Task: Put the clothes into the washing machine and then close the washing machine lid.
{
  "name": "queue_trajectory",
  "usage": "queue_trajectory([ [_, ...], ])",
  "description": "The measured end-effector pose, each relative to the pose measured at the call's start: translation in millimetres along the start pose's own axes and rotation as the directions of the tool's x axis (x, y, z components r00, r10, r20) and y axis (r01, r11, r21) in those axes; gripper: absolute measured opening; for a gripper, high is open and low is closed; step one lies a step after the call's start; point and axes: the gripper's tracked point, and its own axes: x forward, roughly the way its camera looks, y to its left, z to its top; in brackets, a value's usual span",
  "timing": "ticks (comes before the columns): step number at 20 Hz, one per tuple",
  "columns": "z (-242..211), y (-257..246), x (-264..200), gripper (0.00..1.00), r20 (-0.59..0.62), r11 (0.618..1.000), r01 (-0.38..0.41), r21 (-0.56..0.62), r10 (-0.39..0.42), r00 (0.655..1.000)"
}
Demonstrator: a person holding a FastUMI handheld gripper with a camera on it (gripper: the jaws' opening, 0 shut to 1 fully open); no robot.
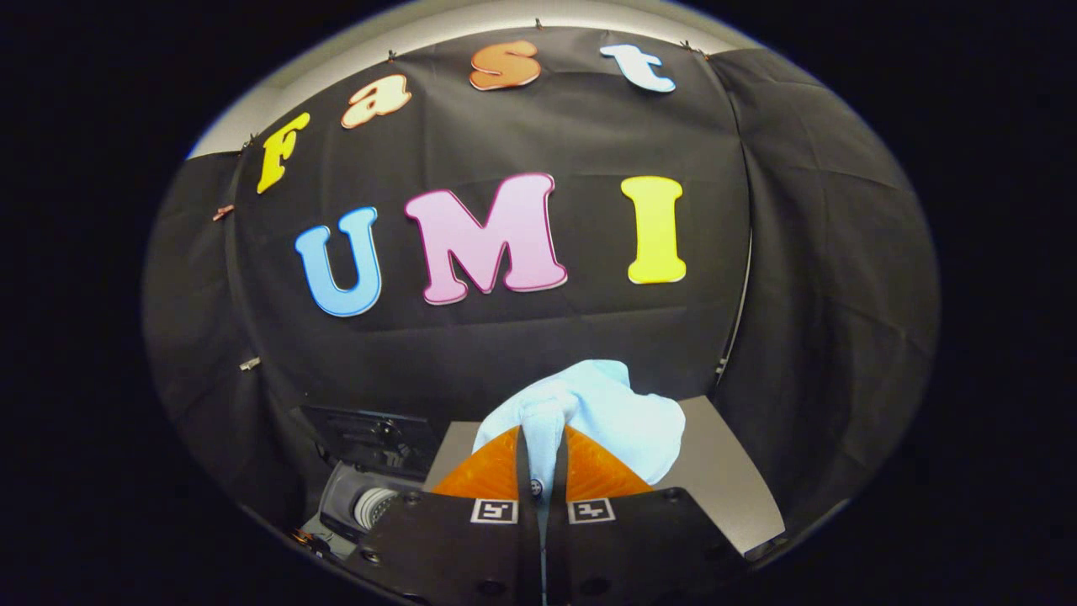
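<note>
Fingers [542,461] pinch pale-blue cloth [606,412] (bunched, hiding table [724,480] beyond); washing machine [370,497] sits lower left.

The gripper [540,454] has a big black body with round screws near its edges, two small white squares with black marks on top, and two flat fingers [492,471] with tiny ridges.

The gripper [541,450] is held level, fingers [492,471] nearly together, pinching fabric between them.
</note>
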Motion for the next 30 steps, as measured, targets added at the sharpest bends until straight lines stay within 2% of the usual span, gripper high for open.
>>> queue_trajectory([
  [6, 49.0, 64.2, -34.2, 0.07, 0.117, 0.993, -0.119, -0.029, 0.121, 0.986],
  [13, 45.1, 173.0, -29.3, 0.07, 0.095, 0.945, -0.322, -0.059, 0.327, 0.94],
  [22, -6.9, 298.0, 11.5, 0.07, -0.044, 0.836, -0.545, -0.064, 0.543, 0.838],
  [28, -78.4, 342.3, 49.4, 0.07, -0.212, 0.782, -0.622, -0.044, 0.602, 0.77],
  [30, -109.4, 348.0, 60.4, 0.07, -0.285, 0.778, -0.628, -0.026, 0.596, 0.751],
])
